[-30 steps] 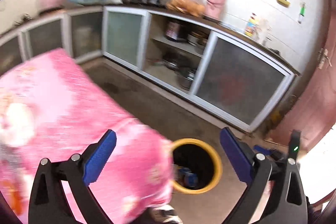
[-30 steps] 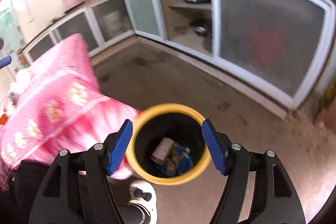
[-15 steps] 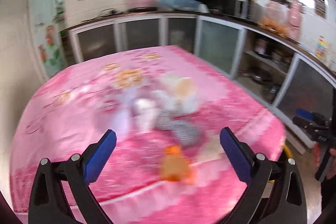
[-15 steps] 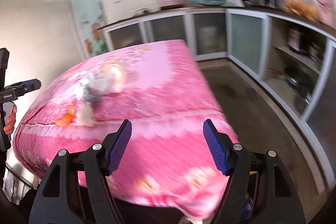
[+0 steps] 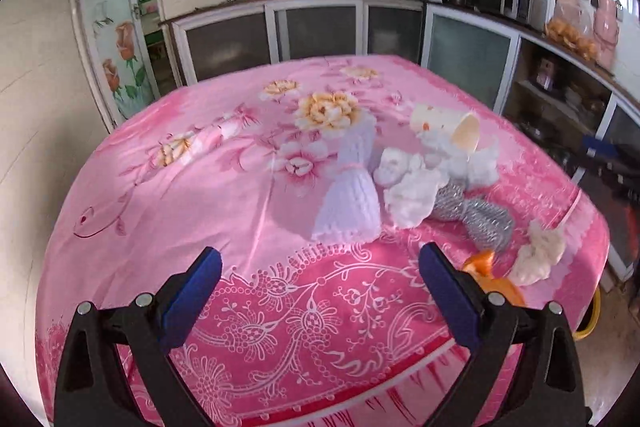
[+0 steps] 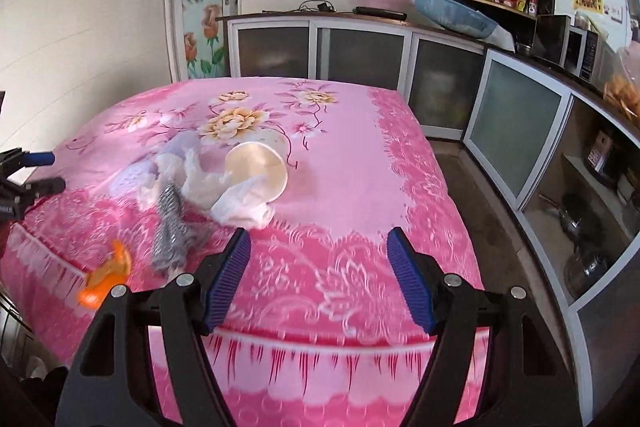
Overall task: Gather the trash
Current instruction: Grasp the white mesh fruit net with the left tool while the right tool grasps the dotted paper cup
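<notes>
Both the left gripper (image 5: 318, 297) and the right gripper (image 6: 320, 277) are being held wide open and empty, short of the trash. The trash is lying on the pink table (image 5: 168, 195), clustered round the cup (image 6: 258, 173): soft white tissue (image 5: 412, 189) touching it, a crinkled silver wrapper (image 5: 476, 213) and a glossy orange piece (image 6: 106, 277) nearer the table's edge. The slick cloth is likely being snagged if the fingers are closed low; the thin tipped cup is likely being crushed or rolled.
</notes>
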`<state>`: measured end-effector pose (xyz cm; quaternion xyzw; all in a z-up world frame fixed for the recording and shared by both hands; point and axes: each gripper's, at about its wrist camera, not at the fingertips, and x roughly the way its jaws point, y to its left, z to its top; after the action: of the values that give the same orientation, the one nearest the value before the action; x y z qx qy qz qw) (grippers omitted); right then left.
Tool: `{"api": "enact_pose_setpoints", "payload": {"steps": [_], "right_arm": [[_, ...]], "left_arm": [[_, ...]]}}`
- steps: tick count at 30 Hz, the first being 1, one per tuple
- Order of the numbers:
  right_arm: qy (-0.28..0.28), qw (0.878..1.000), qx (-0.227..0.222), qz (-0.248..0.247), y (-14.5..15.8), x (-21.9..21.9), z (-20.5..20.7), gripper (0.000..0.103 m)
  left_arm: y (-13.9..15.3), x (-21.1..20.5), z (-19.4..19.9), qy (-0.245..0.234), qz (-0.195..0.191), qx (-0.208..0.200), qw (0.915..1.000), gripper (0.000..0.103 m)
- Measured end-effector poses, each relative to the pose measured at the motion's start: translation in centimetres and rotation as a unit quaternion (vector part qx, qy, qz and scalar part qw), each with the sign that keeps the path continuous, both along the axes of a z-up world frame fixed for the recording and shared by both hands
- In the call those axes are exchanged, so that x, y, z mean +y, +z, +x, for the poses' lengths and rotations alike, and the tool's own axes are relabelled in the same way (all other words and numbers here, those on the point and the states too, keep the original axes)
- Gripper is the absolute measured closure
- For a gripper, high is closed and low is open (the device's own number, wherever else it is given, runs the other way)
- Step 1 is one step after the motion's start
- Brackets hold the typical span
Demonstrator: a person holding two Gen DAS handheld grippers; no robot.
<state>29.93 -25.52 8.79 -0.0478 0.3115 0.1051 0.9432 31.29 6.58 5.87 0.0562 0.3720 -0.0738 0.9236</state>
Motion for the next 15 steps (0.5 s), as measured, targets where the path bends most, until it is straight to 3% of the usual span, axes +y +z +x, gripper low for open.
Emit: {"api": "enact_pose_setpoints", "payload": {"steps": [6,15], "right_arm": [[0.012,0.999,0.009,-0.030,-0.6,2.0,3.5,0.035],[0.037,0.997,0.038,-0.052,-1.7,4.3,9.1,0.035]], "left_arm": [[-1.2,-1.1,2.7,-0.018,0.017,0.012,0.9996,0.008],[-3.1,-2.2,6.8,-0.027,0.007,0.075,0.9968,0.008]]}}
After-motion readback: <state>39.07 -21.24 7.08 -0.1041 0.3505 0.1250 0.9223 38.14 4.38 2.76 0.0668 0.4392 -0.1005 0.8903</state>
